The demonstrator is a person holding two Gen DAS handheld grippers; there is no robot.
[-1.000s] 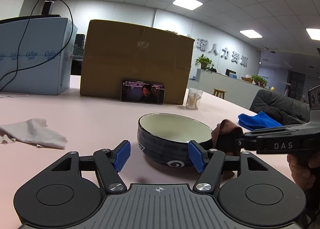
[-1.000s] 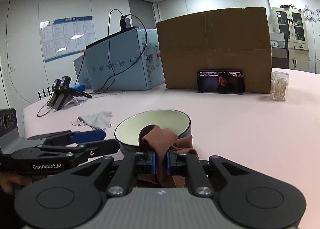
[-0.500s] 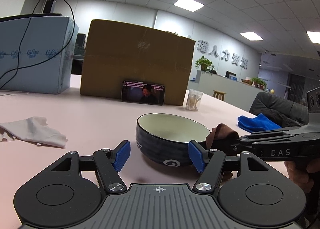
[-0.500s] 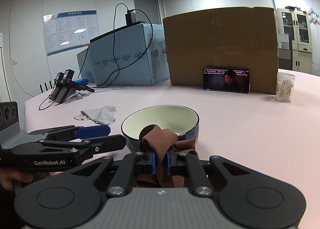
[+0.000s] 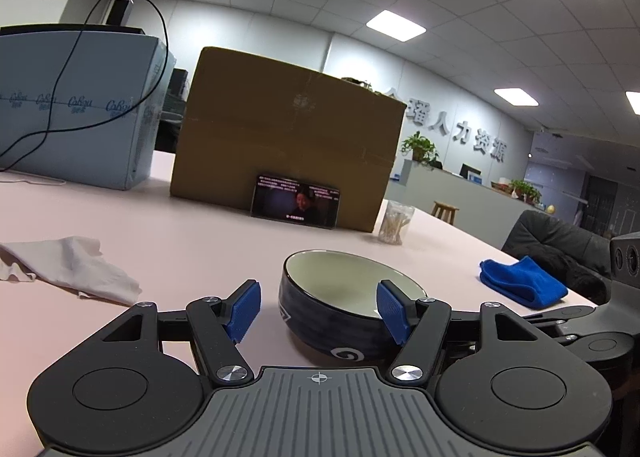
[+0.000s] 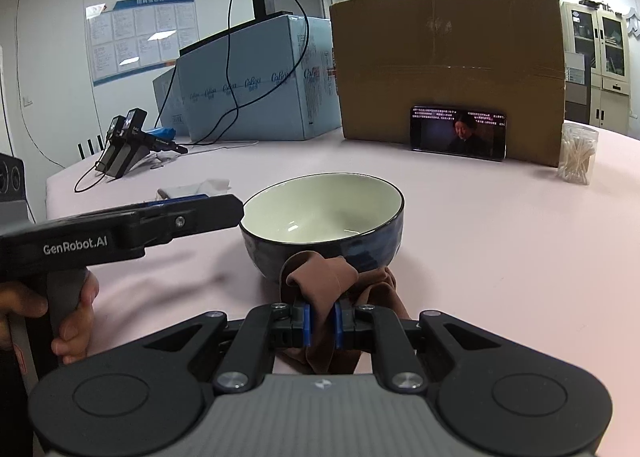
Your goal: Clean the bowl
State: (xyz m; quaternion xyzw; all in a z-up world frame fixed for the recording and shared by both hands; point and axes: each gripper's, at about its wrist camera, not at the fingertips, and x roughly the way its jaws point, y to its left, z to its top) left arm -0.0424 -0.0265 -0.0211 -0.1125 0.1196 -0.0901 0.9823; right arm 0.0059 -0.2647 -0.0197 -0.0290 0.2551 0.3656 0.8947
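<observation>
Pale pink table [image 5: 208, 245] carries it all, with the brown cardboard box [image 5: 288, 145] as the marker. A phone [image 5: 296, 206] leans against the box's front, screen lit. Left of the box, a light blue carton [image 5: 76, 109]. Right of its corner, a clear tub of cotton swabs [image 5: 395, 222]. Nearer than the box: the dark blue bowl [image 5: 344, 317], a crumpled white cloth [image 5: 68, 265] leftward, a folded blue cloth [image 5: 520, 283] rightward.

The bowl [image 5: 344, 309] stands on the tabletop [image 5: 200, 241]. Behind it a phone [image 5: 296, 206] leans on a box [image 5: 288, 137], with a jar [image 5: 396, 222] to the right of the phone. A tissue [image 5: 68, 265] lies left of the bowl, a towel [image 5: 522, 281] right. The cloth [image 6: 324, 277] is before the bowl.
</observation>
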